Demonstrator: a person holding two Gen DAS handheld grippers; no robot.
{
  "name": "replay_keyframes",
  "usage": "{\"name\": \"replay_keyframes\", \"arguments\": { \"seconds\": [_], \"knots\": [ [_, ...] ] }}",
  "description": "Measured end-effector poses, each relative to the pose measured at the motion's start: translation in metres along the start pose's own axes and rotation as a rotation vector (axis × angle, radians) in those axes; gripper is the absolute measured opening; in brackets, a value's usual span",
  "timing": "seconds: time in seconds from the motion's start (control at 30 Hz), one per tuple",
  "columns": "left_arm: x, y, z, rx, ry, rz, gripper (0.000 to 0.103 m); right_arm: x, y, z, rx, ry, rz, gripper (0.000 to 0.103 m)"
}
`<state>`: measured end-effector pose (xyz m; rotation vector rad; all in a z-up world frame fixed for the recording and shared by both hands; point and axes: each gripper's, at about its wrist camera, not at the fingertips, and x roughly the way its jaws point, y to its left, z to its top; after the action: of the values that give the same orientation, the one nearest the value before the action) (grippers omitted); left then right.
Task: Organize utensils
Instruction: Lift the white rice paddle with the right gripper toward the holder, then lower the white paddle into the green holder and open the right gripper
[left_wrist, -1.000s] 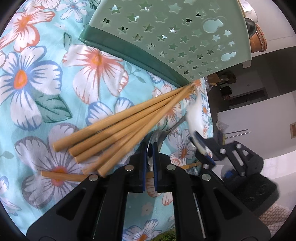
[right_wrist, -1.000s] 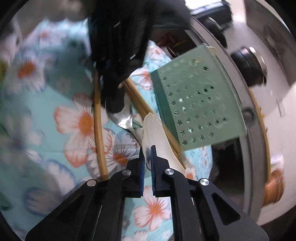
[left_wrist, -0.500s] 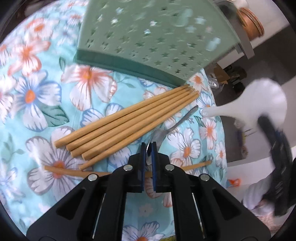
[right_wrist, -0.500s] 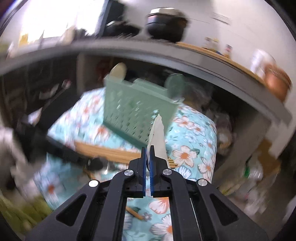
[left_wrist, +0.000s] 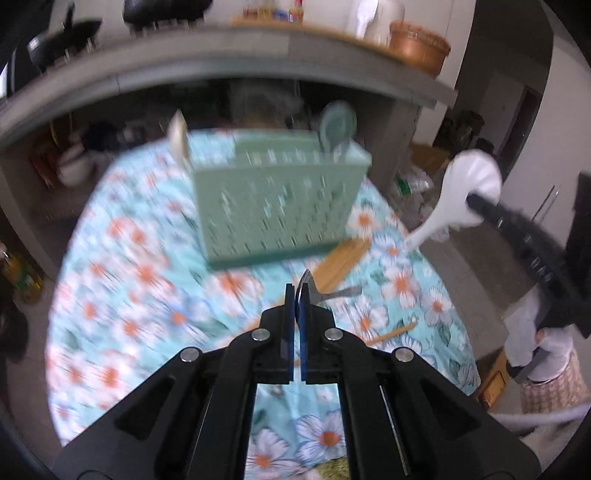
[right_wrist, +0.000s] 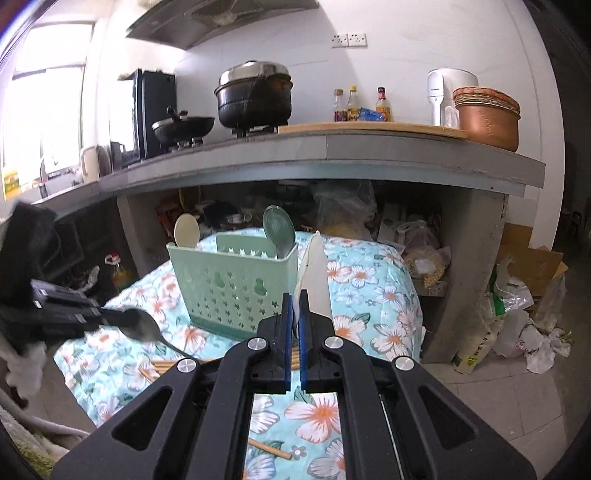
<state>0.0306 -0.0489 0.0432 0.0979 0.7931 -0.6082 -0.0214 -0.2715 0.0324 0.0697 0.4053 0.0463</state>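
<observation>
Both spoons lifted off the cloth (right_wrist: 354, 280) (labels unreadable).

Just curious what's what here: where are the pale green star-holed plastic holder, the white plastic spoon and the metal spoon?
pale green star-holed plastic holder (right_wrist: 236, 288), right wrist view, front wall.
white plastic spoon (left_wrist: 474, 177), left wrist view, bowl.
metal spoon (right_wrist: 142, 325), right wrist view, bowl.

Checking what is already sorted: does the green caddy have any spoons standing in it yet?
Yes: in the right wrist view, a cream spoon and a green spoon stick up from the green caddy.

Both claws have lifted their spoons, metal spoon (left_wrist: 312, 286) and white spoon (right_wrist: 316, 280), off the floral cloth (right_wrist: 373, 295).
</observation>
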Motion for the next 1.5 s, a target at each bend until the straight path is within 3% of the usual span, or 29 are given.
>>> {"name": "replay_keyframes", "arguments": {
  "seconds": [0.13, 0.27, 0.37, 0.5, 0.7, 1.07, 1.23, 1.4, 1.5],
  "knots": [
    [-0.043, 0.000, 0.029, 0.019, -0.114, 0.045, 0.001, -0.003, -0.003, 0.004, 0.015, -0.023, 0.023, 0.003],
    [-0.087, -0.001, 0.062, 0.063, -0.273, 0.137, 0.001, -0.009, -0.005, 0.011, 0.016, -0.056, 0.045, 0.003],
    [-0.106, 0.001, 0.082, 0.091, -0.338, 0.204, 0.001, -0.015, -0.005, 0.015, 0.015, -0.077, 0.050, 0.003],
    [-0.100, 0.008, 0.099, 0.127, -0.330, 0.281, 0.001, -0.020, -0.010, 0.022, 0.033, -0.101, 0.048, 0.003],
    [-0.067, 0.022, 0.108, 0.144, -0.230, 0.338, 0.001, -0.004, -0.013, 0.027, 0.044, -0.076, 0.046, 0.003],
    [-0.009, 0.038, 0.108, 0.188, -0.078, 0.329, 0.002, 0.018, -0.015, 0.024, 0.068, -0.035, 0.066, 0.003],
    [0.010, 0.046, 0.113, 0.143, -0.058, 0.254, 0.003, 0.022, -0.014, 0.025, 0.065, -0.020, 0.064, 0.003],
    [0.018, 0.060, 0.113, 0.026, -0.087, 0.105, 0.006, 0.023, -0.011, 0.030, 0.053, -0.015, 0.063, 0.003],
    [0.016, 0.070, 0.110, -0.042, -0.121, 0.042, 0.016, 0.022, -0.010, 0.037, 0.048, -0.021, 0.075, 0.003]
  ]
}}
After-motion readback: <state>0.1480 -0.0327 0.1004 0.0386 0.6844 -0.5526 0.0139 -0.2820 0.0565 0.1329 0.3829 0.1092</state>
